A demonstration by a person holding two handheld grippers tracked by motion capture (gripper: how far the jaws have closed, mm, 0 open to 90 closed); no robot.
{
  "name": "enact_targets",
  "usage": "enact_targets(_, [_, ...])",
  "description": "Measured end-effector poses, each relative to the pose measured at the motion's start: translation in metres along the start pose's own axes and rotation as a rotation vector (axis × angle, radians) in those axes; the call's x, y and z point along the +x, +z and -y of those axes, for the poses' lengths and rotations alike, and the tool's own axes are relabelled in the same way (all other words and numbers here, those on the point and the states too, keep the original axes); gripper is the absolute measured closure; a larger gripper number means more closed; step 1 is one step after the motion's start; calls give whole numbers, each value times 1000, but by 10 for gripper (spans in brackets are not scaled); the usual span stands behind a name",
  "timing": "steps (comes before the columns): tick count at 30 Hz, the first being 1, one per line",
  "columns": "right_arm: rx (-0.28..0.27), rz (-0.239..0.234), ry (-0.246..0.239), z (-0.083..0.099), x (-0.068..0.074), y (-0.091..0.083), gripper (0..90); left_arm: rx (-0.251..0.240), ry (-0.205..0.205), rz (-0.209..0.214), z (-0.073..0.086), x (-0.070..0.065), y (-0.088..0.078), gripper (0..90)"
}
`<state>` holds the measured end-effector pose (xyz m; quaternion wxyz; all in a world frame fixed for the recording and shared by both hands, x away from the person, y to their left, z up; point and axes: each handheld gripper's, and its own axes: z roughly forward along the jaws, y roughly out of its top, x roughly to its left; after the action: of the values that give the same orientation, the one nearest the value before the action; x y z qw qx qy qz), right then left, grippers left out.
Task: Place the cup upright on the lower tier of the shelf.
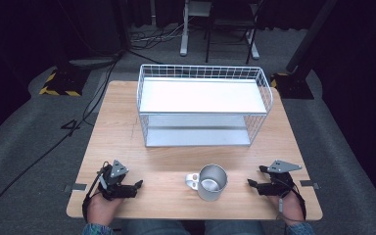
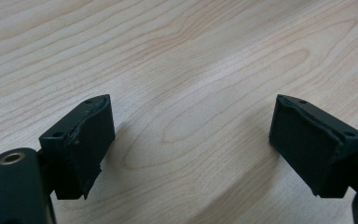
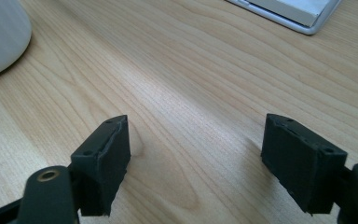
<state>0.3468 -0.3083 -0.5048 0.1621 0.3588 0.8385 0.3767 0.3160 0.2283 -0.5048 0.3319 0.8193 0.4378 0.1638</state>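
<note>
The fingers (image 2: 91, 140) of the left gripper (image 2: 191, 140) stand wide apart with only bare wood grain between them; the fingers (image 3: 105, 161) of the right gripper (image 3: 196, 163) are spread the same way, grasping nothing. Seen from above, the left gripper (image 1: 136, 185) rests near the table's near left corner and the right gripper (image 1: 252, 183) near its near right corner, each held by a hand coming in over the near edge.

Between them, close to the middle of the near edge, stands the metal mug (image 1: 211, 182), upright, its handle turned toward the left gripper, apart from both. Its pale rounded wall (image 3: 0, 32) also shows in the upper left corner of the right gripper view.

The table (image 1: 122, 132) is light wood with a clear grain. Toward its far edge sits a white wire basket rack (image 1: 203, 72) with a white upper shelf and a lower tray.

Around the table lies grey carpet (image 1: 44, 132), crossed by black cables (image 1: 54, 142) on the left. A yellow-and-black striped stand base (image 1: 61, 84) sits beyond the far left corner, and white furniture legs (image 1: 183, 39) stand farther back against dark surroundings.
</note>
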Motion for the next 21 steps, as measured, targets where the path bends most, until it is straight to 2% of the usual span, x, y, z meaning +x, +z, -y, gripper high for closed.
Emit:
enact_targets(2, [0,0,1,0,0,0,242,12,-23,-6,-2,0,-2,148])
enact_targets(3, [0,1,1,0,0,0,245,7,-17,-6,-2,1,-4,148])
enact_targets(7, [-2,2,2,0,0,0,251,-87,-41,28,-7,0,-18,147])
enact_targets(10, [-3,1,2,0,0,0,257,-139,-35,53,-11,-3,-27,149])
enact_targets(17, [-6,-4,-3,0,0,0,266,-179,5,88,-21,-12,-39,151])
enact_targets(21, [-6,-4,-3,0,0,0,266,-219,1,122,-25,-15,-45,151])
